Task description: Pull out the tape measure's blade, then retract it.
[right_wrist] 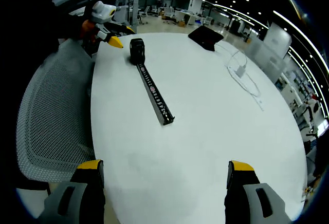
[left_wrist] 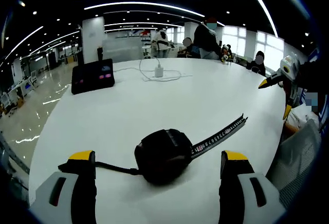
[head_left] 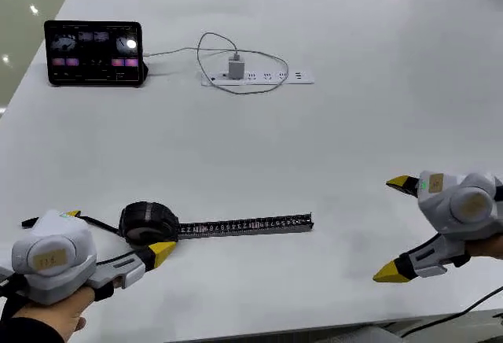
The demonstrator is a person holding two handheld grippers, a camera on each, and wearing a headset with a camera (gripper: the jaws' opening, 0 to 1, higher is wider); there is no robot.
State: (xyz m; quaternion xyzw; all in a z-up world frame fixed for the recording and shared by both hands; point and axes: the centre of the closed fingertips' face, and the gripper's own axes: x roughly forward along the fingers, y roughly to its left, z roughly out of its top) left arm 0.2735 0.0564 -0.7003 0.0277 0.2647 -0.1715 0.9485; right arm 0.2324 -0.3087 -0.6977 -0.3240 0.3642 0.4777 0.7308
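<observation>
A black tape measure [head_left: 148, 223] lies on the white table [head_left: 314, 138], its blade [head_left: 245, 225] pulled out flat to the right. My left gripper [head_left: 118, 237] stands open around the case [left_wrist: 164, 154], one yellow-tipped jaw on each side, not touching it. The blade [left_wrist: 221, 134] runs away to the right in the left gripper view. My right gripper [head_left: 393, 229] is open near the table's right front edge, well clear of the blade's hooked end [right_wrist: 167, 120]. The case [right_wrist: 136, 49] lies at the far end in the right gripper view.
A dark tablet [head_left: 95, 52] stands at the back left. A white power strip [head_left: 259, 76] with a charger and looped cable lies behind the middle. A mesh chair [right_wrist: 49, 126] sits beside the table's near edge. People stand beyond the table [left_wrist: 205, 36].
</observation>
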